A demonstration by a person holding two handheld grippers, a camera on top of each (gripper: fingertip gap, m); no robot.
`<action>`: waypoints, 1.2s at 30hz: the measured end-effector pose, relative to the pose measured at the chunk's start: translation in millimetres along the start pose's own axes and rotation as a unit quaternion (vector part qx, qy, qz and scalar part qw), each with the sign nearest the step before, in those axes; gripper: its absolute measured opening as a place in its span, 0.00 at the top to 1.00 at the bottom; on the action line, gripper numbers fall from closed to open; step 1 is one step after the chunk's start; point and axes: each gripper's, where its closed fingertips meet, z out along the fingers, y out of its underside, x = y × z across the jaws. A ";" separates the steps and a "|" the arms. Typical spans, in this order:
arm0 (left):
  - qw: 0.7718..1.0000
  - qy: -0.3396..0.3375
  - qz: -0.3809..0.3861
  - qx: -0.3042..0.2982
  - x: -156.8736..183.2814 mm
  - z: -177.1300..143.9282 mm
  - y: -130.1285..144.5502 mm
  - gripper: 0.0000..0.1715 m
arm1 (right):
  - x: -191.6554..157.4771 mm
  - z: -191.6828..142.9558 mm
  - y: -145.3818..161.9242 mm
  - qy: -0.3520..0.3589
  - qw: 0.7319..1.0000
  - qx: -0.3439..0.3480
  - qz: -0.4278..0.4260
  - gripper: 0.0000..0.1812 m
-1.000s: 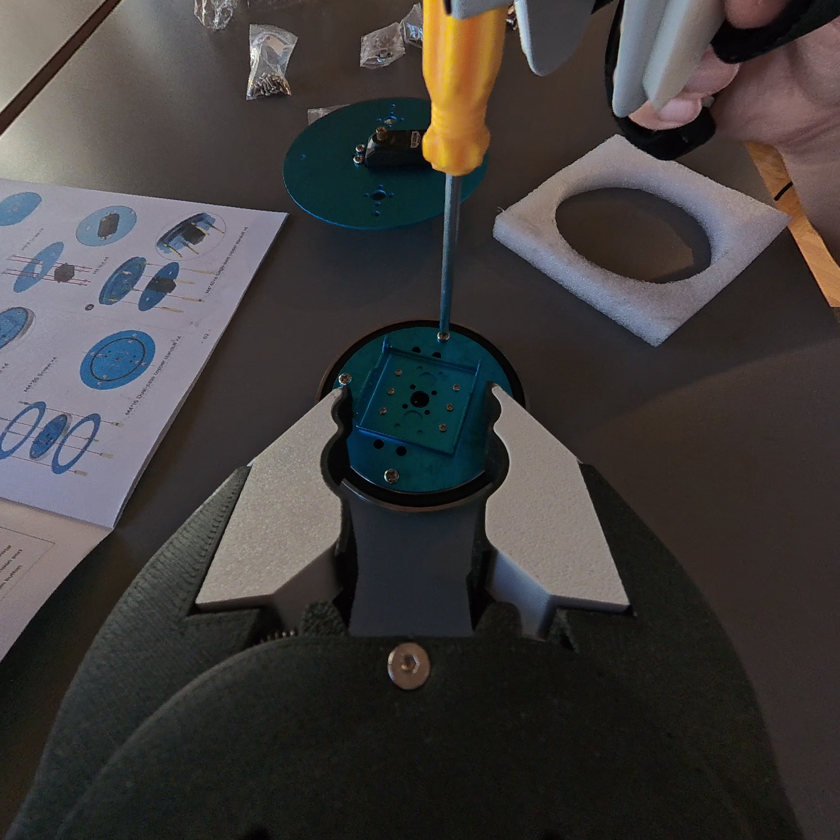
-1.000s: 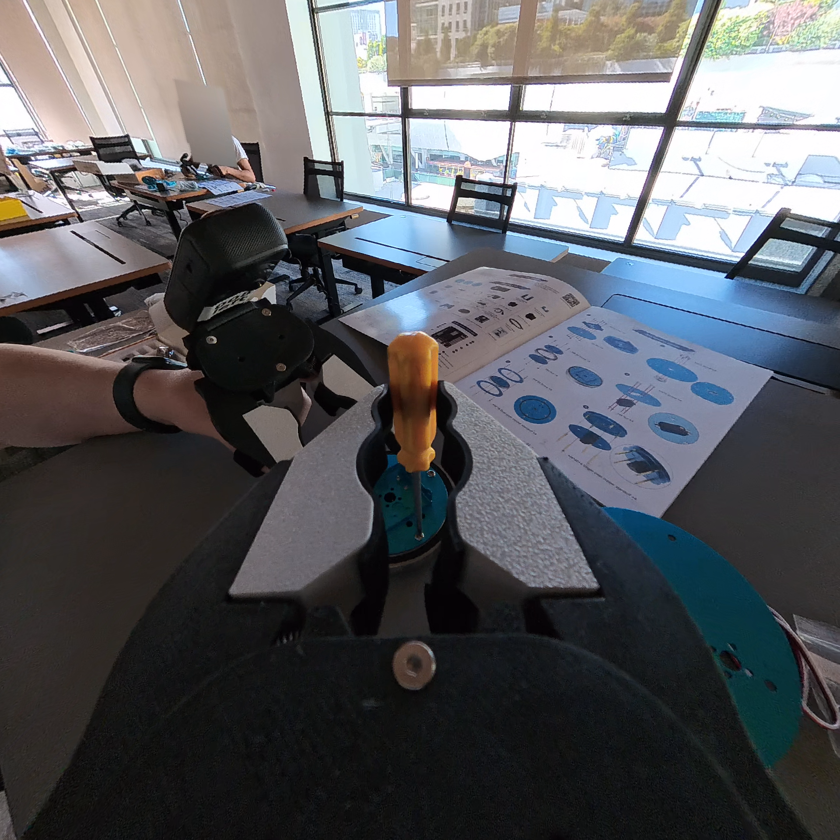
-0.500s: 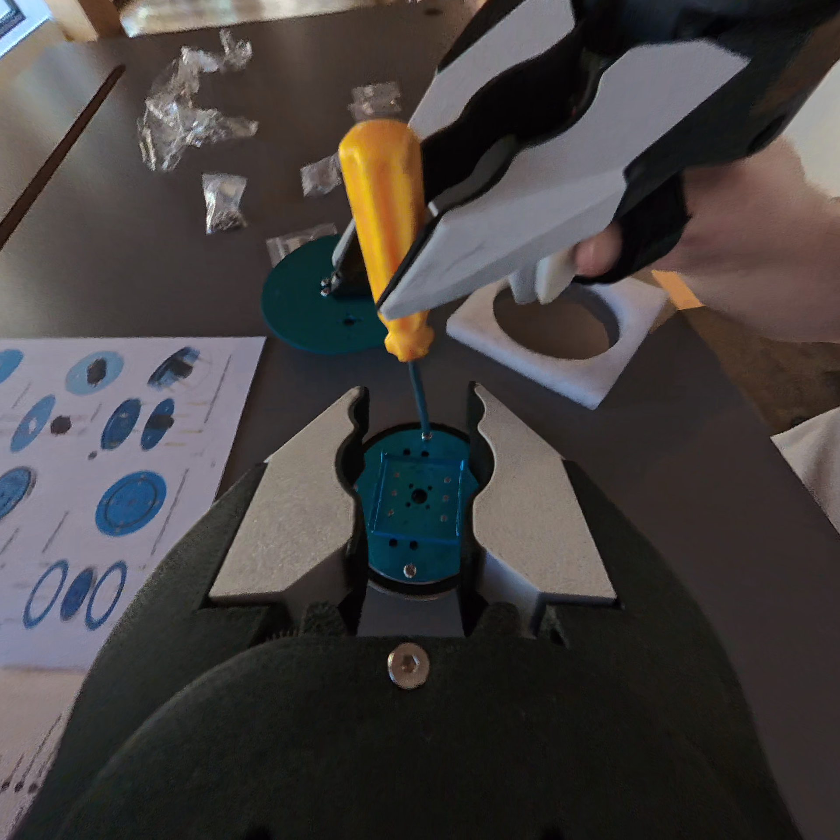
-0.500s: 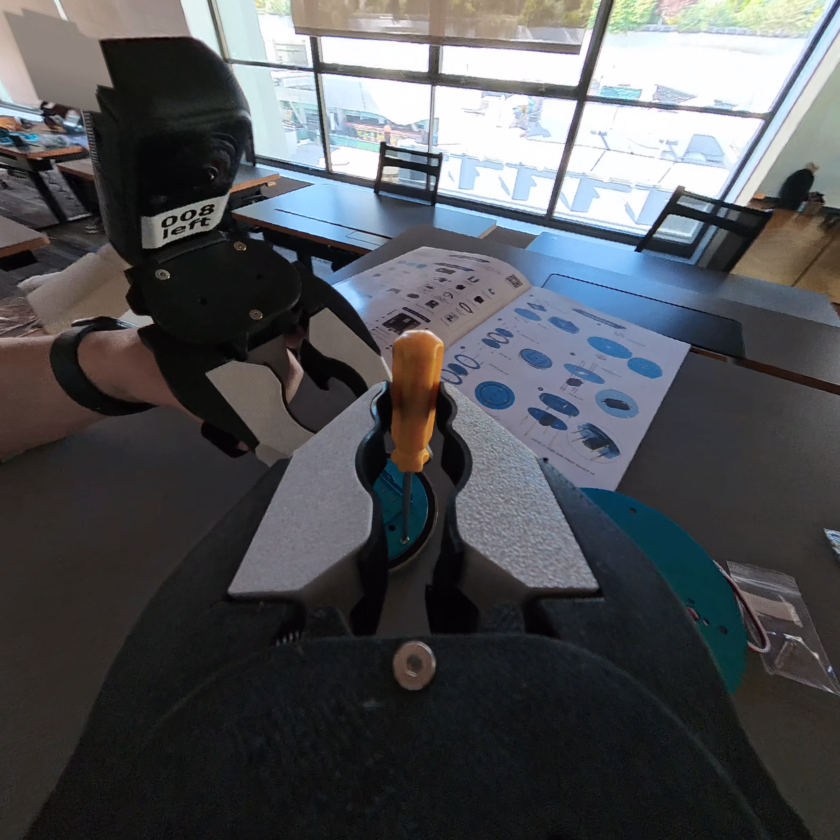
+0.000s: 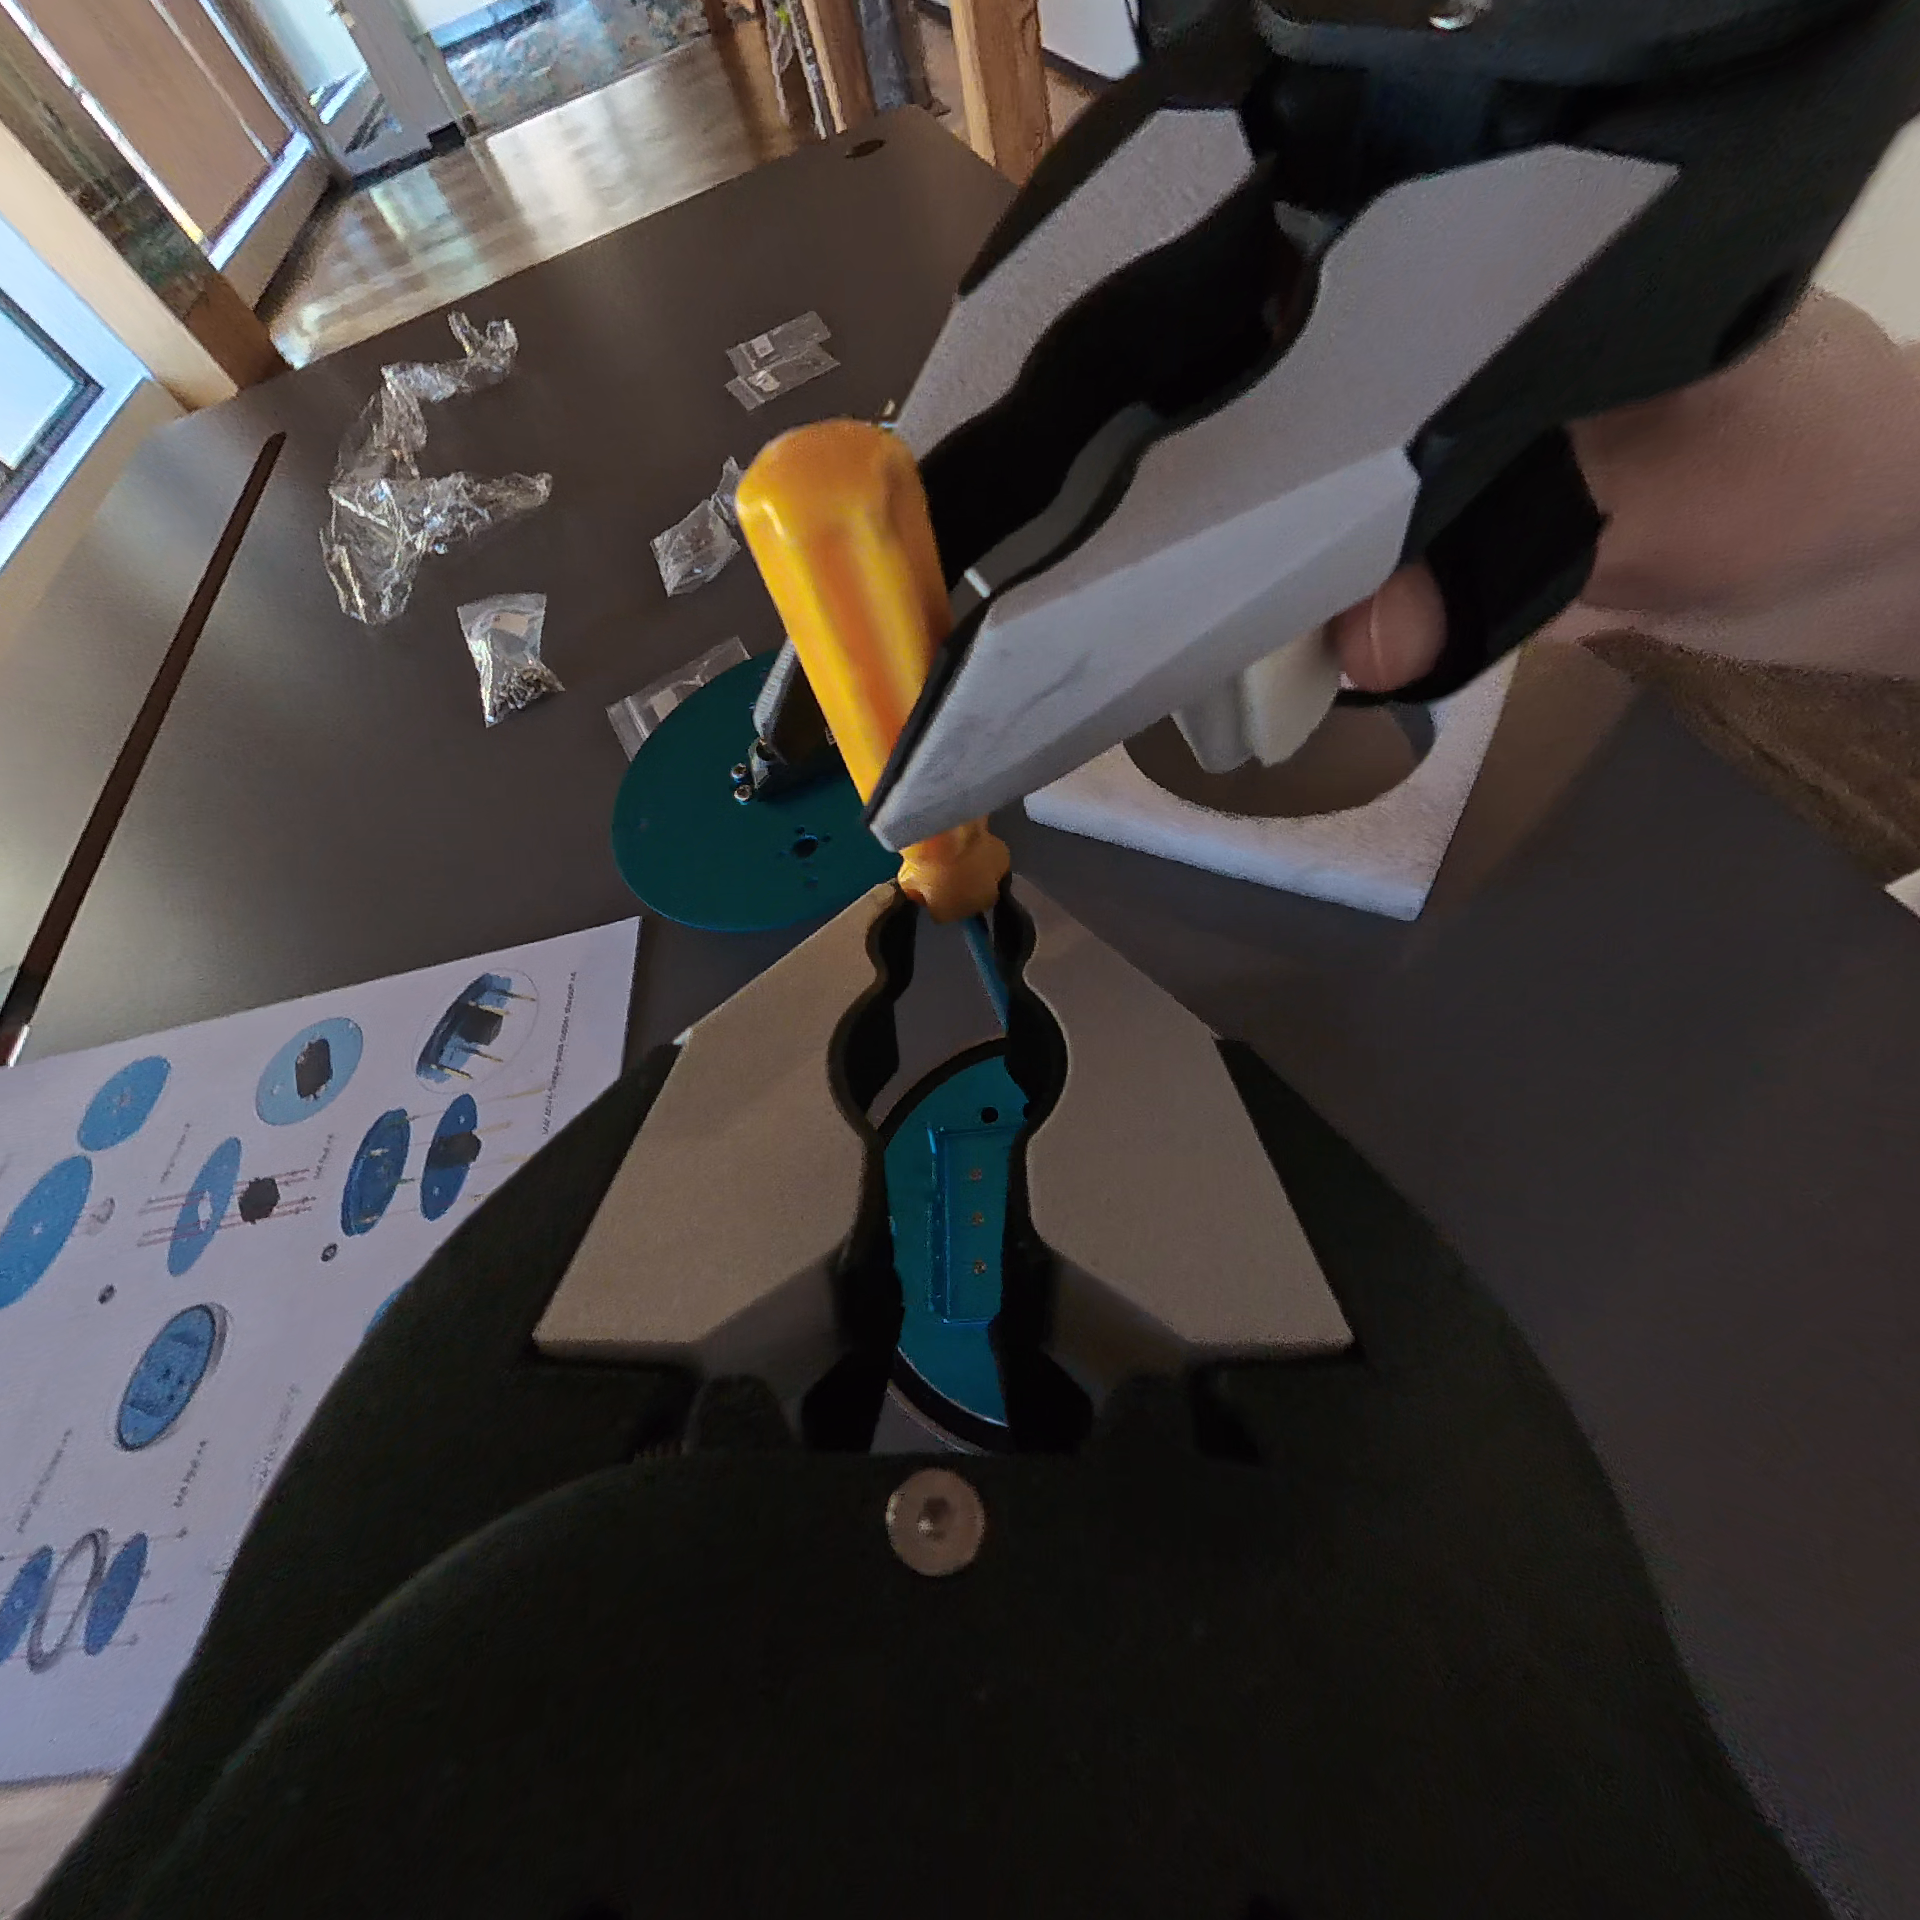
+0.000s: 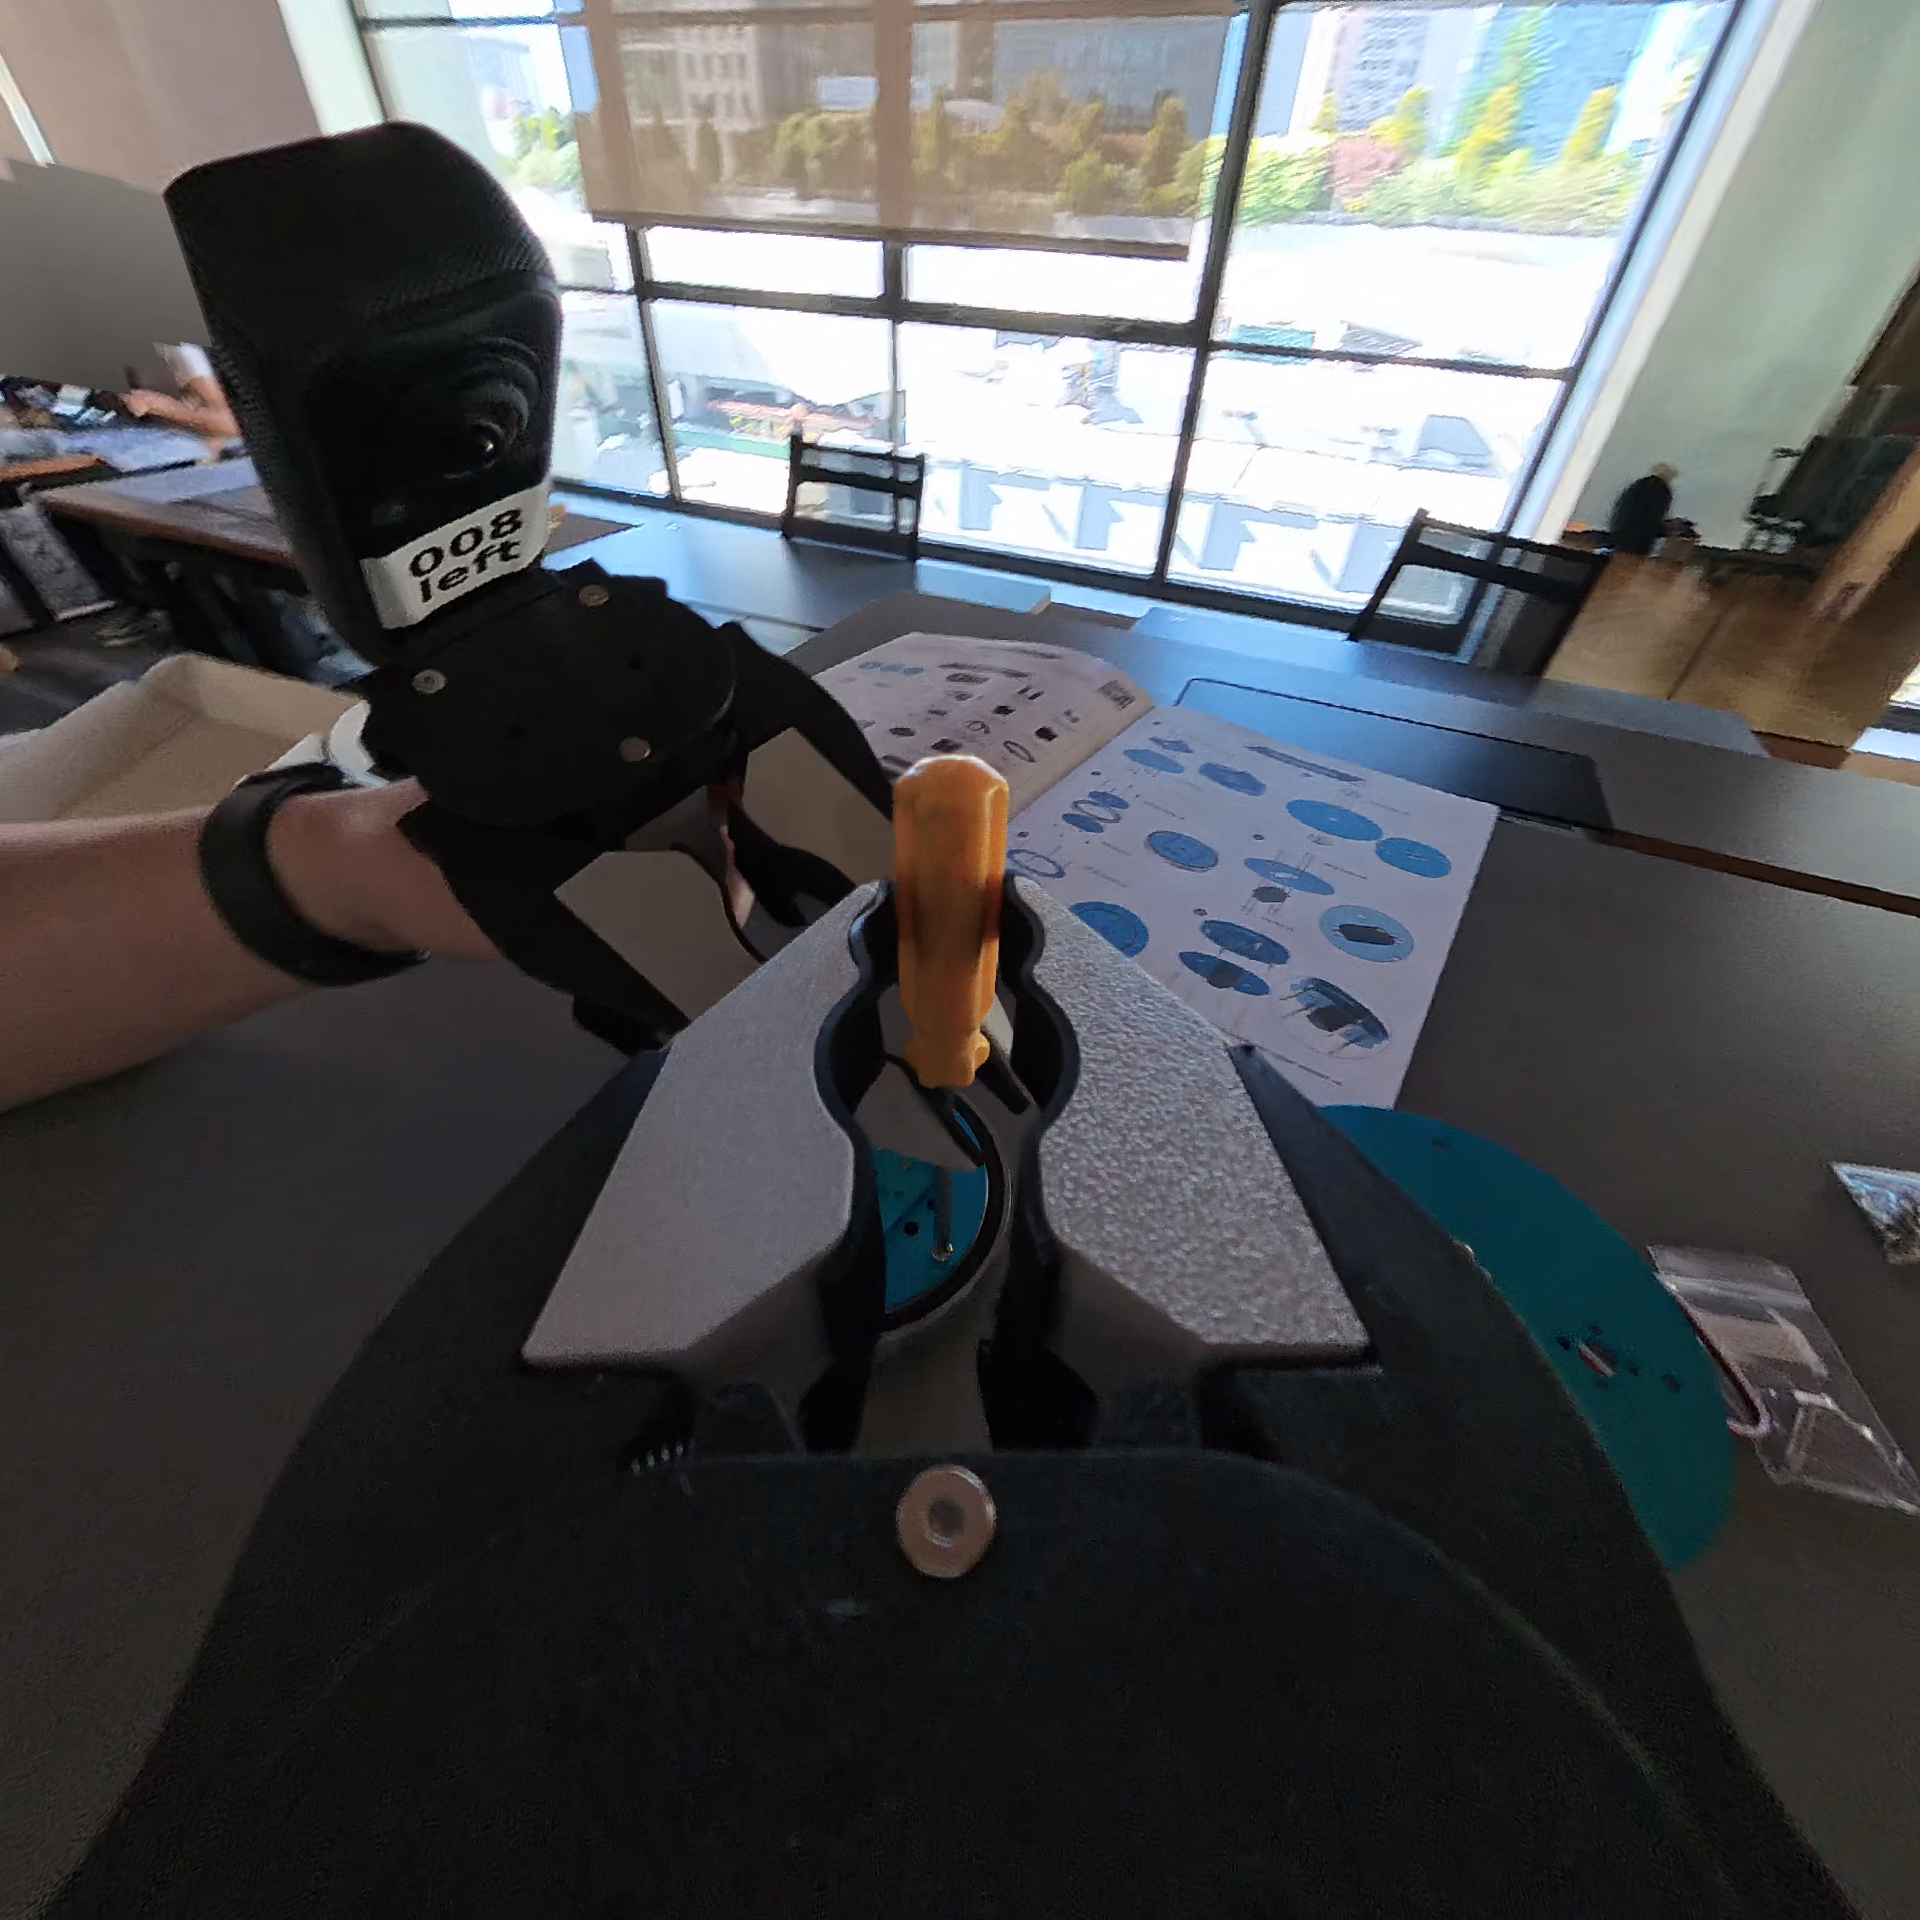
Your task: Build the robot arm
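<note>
Gripping a tilted yellow screwdriver, tip down on the blue disc, right tongs; left tongs nearly closed.

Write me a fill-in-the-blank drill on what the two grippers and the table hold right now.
1. The right gripper is shut on a screwdriver with a ____ plastic handle.
2. The left gripper is closed, above the round ____ metal disc.
3. The white foam square has a ____ hole cut in it.
4. The open instruction booklet lies on the dark ____.

Missing words: yellow; blue; round; table
</note>
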 end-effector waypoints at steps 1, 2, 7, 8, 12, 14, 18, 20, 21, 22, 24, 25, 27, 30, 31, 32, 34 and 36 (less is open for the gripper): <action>1.000 0.007 0.006 0.003 0.0 -0.5 0.3 0.92 | -1.2 0.6 0.7 -0.019 1.000 -0.009 -0.006 0.90; 1.000 0.019 0.005 0.005 1.2 -0.8 0.2 0.92 | -2.8 0.9 1.3 -0.040 0.999 -0.018 -0.007 0.90; 0.998 0.054 0.030 0.008 5.2 -3.4 2.8 0.94 | -6.3 1.0 -6.5 -0.138 0.989 -0.040 -0.034 0.85; 0.998 0.057 0.034 0.008 5.4 -3.3 2.7 0.94 | -7.8 -0.5 -7.4 -0.161 0.985 -0.049 -0.045 0.87; 0.996 0.079 0.043 0.007 7.6 -1.5 1.7 0.95 | -12.1 -4.9 -8.5 -0.225 0.968 -0.082 -0.082 0.88; 0.995 0.089 0.048 0.009 8.6 -1.3 1.8 0.95 | -15.5 -7.3 -12.4 -0.250 0.962 -0.085 -0.074 0.89; 0.993 0.111 0.046 0.017 11.4 -0.8 3.0 0.98 | -16.1 -8.3 -15.5 -0.264 0.960 -0.081 -0.055 0.90; 0.993 0.110 0.036 0.018 10.0 -0.4 2.7 0.98 | -13.0 -6.2 -15.4 -0.246 0.964 -0.082 -0.050 0.90; 0.994 0.106 0.032 0.020 9.3 -0.3 2.0 0.94 | -12.4 -5.0 -15.4 -0.241 0.966 -0.083 -0.046 0.90; 0.994 0.101 0.027 0.025 8.7 -0.3 -0.3 0.87 | -12.3 -3.7 -15.4 -0.236 0.967 -0.083 -0.042 0.90; 0.995 0.093 0.016 0.035 8.1 -1.0 -6.2 0.83 | -6.5 0.6 -14.6 -0.210 0.973 -0.090 -0.033 0.90; 0.995 0.088 0.011 0.037 7.9 -0.6 -8.1 0.82 | -5.5 1.5 -14.6 -0.202 0.975 -0.090 -0.034 0.90; 0.998 0.060 -0.001 0.033 2.1 2.3 -9.1 0.85 | 1.8 3.5 -14.2 -0.159 0.982 -0.093 -0.028 0.90; 0.999 0.031 -0.013 0.035 -2.1 4.5 -10.3 0.91 | 3.6 3.2 -14.8 -0.098 0.992 -0.075 -0.021 0.90; 0.999 0.028 -0.016 0.034 -2.2 4.9 -10.3 0.91 | 4.5 3.1 -15.2 -0.076 0.995 -0.068 -0.017 0.90; 0.999 0.030 -0.014 0.035 -1.7 4.9 -10.3 0.91 | 4.2 2.9 -15.6 -0.064 0.996 -0.062 -0.019 0.90; 0.998 0.045 -0.012 0.040 0.8 2.8 -9.8 0.91 | -1.8 2.9 -16.7 -0.084 0.994 -0.056 -0.035 0.90; 0.997 0.053 -0.021 0.044 1.5 1.3 -9.3 0.91 | -7.1 2.5 -14.4 -0.140 0.986 -0.067 -0.064 0.89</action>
